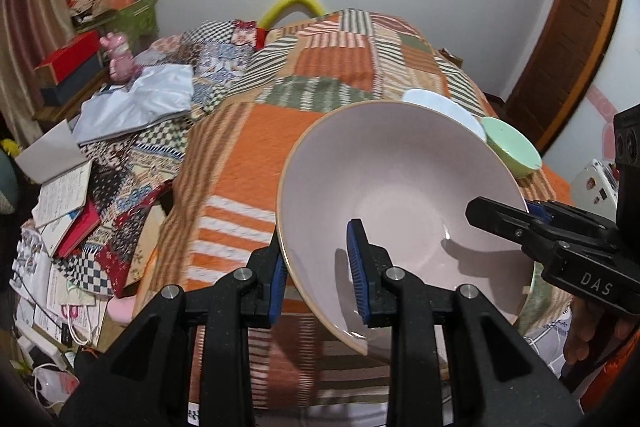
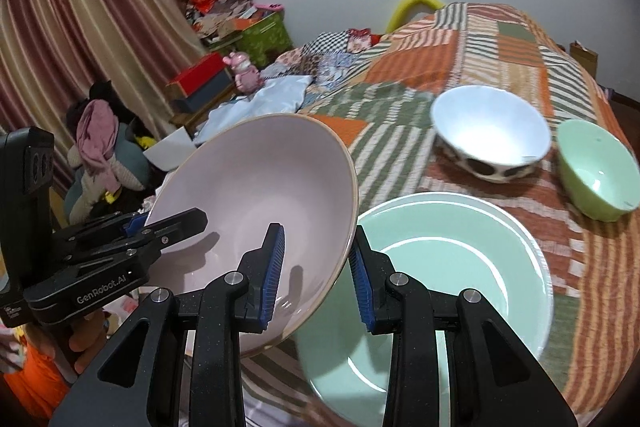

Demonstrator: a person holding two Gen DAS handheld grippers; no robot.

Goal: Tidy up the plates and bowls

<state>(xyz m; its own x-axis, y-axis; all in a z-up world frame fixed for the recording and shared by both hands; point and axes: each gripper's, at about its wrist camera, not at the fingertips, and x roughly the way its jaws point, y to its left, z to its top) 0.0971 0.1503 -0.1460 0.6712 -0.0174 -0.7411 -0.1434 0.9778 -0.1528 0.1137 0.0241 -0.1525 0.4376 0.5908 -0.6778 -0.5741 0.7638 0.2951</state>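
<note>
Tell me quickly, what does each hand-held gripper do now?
Left hand-held gripper: closed on the rim of the pink bowl.
Right hand-held gripper: closed on the opposite rim of the same bowl.

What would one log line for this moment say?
held: pink bowl | left gripper: on rim | right gripper: on rim | below: green plate | bed
</note>
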